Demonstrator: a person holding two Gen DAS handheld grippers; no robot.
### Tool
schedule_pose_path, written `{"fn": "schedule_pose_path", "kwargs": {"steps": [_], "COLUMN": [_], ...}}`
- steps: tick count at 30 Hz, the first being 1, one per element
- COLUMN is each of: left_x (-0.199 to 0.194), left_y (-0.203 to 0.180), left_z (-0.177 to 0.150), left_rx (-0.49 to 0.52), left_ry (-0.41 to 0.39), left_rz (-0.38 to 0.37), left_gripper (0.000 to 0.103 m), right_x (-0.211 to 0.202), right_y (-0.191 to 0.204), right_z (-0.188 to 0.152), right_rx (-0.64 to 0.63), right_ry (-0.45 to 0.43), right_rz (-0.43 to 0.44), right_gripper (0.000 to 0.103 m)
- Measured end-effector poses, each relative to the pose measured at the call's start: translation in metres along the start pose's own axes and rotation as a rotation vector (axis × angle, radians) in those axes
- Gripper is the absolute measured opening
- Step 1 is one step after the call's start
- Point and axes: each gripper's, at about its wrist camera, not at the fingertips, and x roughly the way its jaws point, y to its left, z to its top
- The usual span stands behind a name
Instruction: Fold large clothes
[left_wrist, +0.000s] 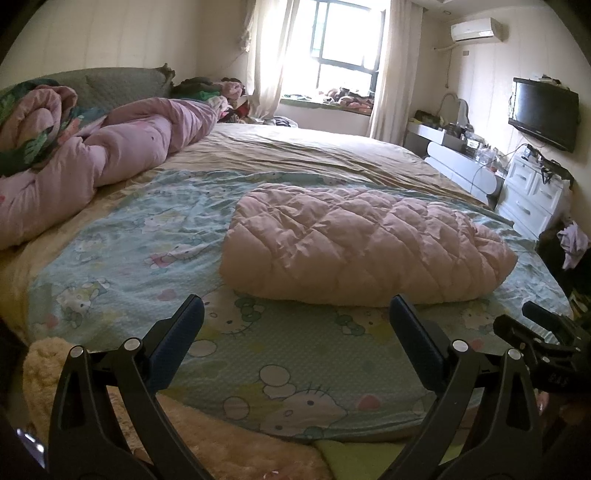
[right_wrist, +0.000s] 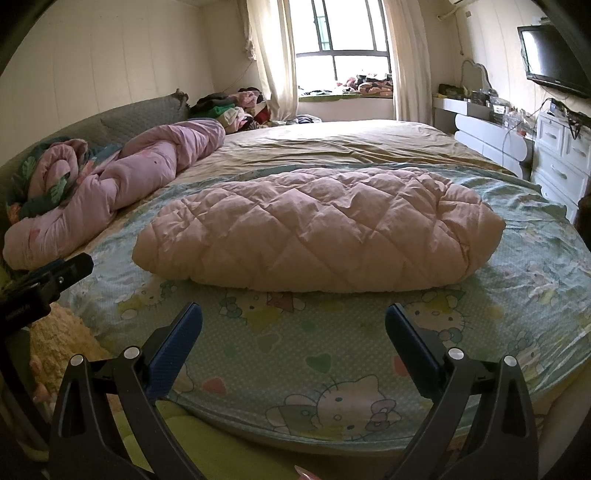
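Observation:
A pink quilted garment (left_wrist: 362, 243) lies folded into a thick bundle on the cartoon-print sheet (left_wrist: 155, 236) of the bed; it also shows in the right wrist view (right_wrist: 317, 229). My left gripper (left_wrist: 295, 310) is open and empty, held back from the bundle's near edge. My right gripper (right_wrist: 293, 317) is open and empty, also short of the bundle's near edge. The right gripper's body shows at the right edge of the left wrist view (left_wrist: 543, 332), and the left gripper's body shows at the left edge of the right wrist view (right_wrist: 44, 284).
A rolled pink duvet (left_wrist: 92, 155) lies along the bed's left side. A clothes pile (right_wrist: 229, 107) sits by the headboard. White drawers (right_wrist: 561, 162) and a wall TV (left_wrist: 543, 114) stand at the right. A fluffy beige blanket (left_wrist: 48, 369) lies at the near left edge.

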Motion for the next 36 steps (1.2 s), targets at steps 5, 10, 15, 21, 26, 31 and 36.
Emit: {"fn": "schedule_pose_path", "kwargs": {"steps": [5,10,15,21,26,31,36], "left_x": [0.0001,0.0001,0.0002,-0.0001,-0.0016,-0.0015,-0.0018], "left_y": [-0.0003,-0.0003,-0.0001,0.0001,0.0045,0.0052,0.0054], "left_z": [0.0000,-0.0002,-0.0001,0.0000,-0.0024,-0.0023,-0.0034], "left_rx": [0.000,0.000,-0.001,-0.002,-0.008,-0.007,-0.007], "left_ry": [0.002,0.001,0.002,0.002,0.000,0.001,0.001], "left_rz": [0.002,0.002,0.001,0.004,0.010,0.010,0.014], "left_gripper": [0.094,0.094,0.094,0.094,0.094,0.094,0.094], "right_x": [0.0003,0.0001,0.0003,-0.0001,0.0009,0.0003,0.0006], "right_y": [0.0003,0.0005,0.0000,-0.0010,-0.0017,-0.0018,-0.0024], "right_z": [-0.0004,-0.0009,-0.0023,-0.0029,-0.0029,-0.0030,-0.0027], "right_rx": [-0.001,-0.001,0.001,0.003,0.007,0.006,0.006], "right_ry": [-0.001,0.003,0.001,-0.002,0.001,-0.002,0.001], "right_rz": [0.000,0.000,0.001,0.000,0.000,-0.001,0.000], "right_gripper": [0.099,0.099,0.099,0.099,0.099,0.099,0.099]}}
